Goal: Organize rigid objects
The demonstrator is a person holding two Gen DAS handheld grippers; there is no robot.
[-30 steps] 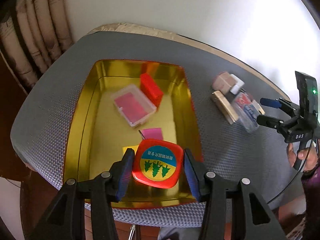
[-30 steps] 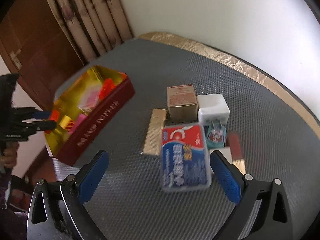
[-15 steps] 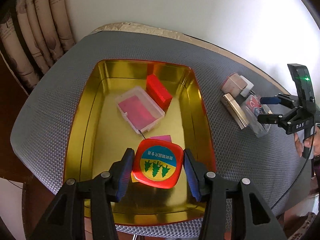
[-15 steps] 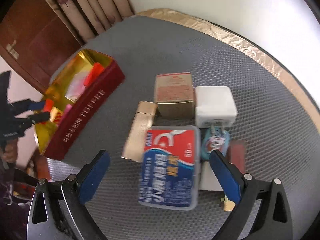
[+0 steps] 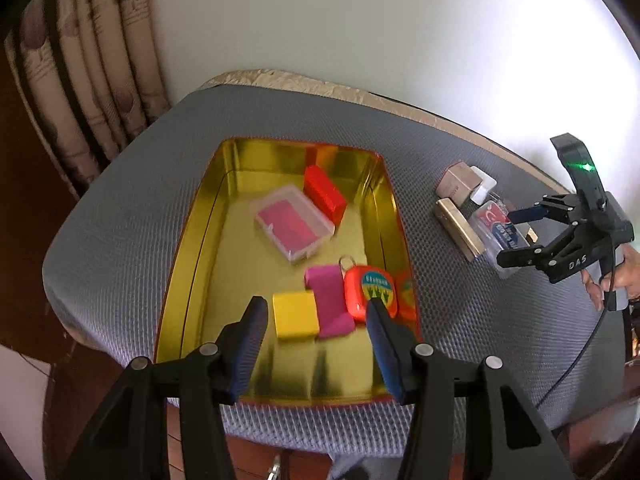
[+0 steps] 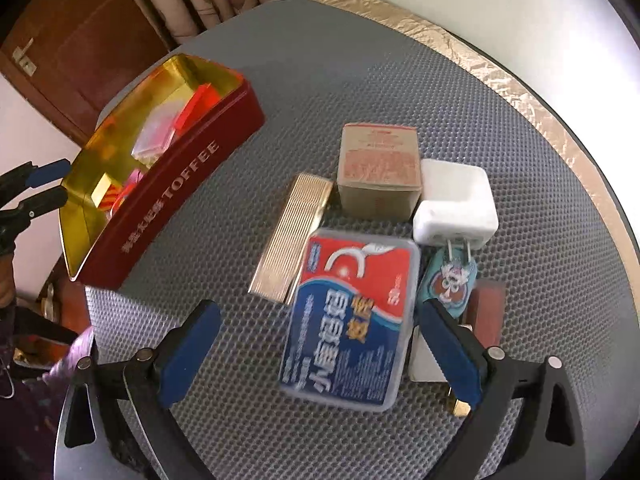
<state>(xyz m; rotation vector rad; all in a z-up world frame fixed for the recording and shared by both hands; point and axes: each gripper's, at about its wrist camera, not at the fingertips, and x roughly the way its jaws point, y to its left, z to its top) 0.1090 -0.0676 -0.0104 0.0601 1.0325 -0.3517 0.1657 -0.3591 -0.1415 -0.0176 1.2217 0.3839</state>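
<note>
Straddling the clear box (image 6: 348,320) to lift it, the right gripper (image 6: 320,350) closes its open jaws while the left gripper (image 5: 314,344) hangs open, empty, over the tin (image 5: 192,240).

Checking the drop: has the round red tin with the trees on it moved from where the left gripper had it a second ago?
Yes. The red tin has left the left gripper and now lies in the gold tray by its right wall.

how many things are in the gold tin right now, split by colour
red or orange-red: 2, the red box and the round-cornered case
pink: 2, the clear case with a pink insert and the pink block
yellow: 1, the yellow block
total: 5 in the tin
</note>
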